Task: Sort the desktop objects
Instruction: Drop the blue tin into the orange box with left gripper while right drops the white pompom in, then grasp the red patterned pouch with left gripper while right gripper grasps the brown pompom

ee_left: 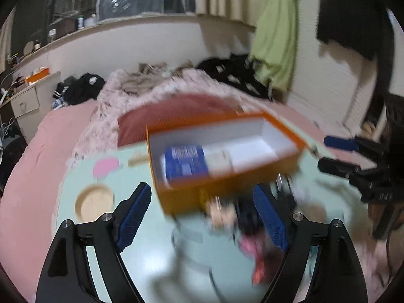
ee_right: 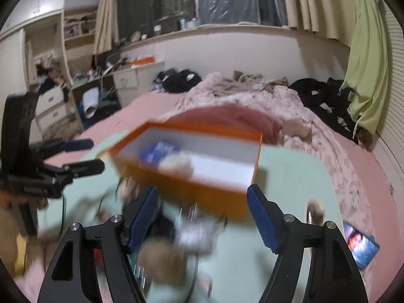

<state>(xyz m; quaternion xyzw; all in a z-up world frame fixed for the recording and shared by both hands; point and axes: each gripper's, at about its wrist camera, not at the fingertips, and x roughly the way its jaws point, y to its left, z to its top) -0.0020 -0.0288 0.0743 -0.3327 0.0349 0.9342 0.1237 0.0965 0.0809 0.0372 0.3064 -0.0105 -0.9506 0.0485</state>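
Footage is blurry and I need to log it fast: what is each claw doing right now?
Left claw: open, holding nothing.
Right claw: open, holding nothing.

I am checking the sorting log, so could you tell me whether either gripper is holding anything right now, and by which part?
Neither holds anything: the left gripper and right gripper both stand open over the blurred clutter in front of the orange box.
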